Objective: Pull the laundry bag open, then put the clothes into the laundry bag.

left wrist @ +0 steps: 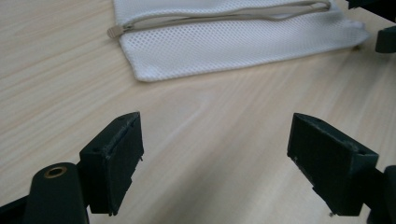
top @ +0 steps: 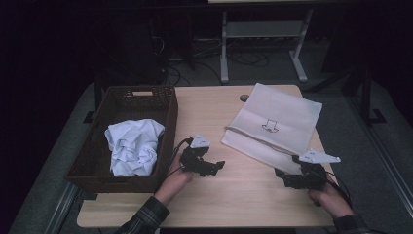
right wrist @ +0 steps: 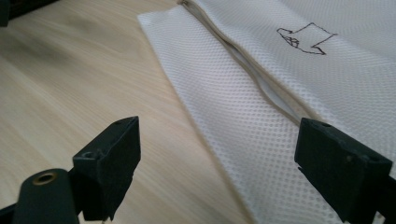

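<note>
Two claws (top: 219,165) (top: 278,173) apart, empty, white mesh bag (top: 272,124) flat, long axis diagonal, zipper toward person.

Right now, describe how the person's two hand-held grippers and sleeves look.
Both the left gripper and the right gripper are black, each topped with a pale grey three-cornered plate and trailing a black cable. Their fingers are blocky black wedges, and a brass-ringed hole sits on the body beside one. The left sleeve is dark plaid; the right cuff looks similar.
</note>
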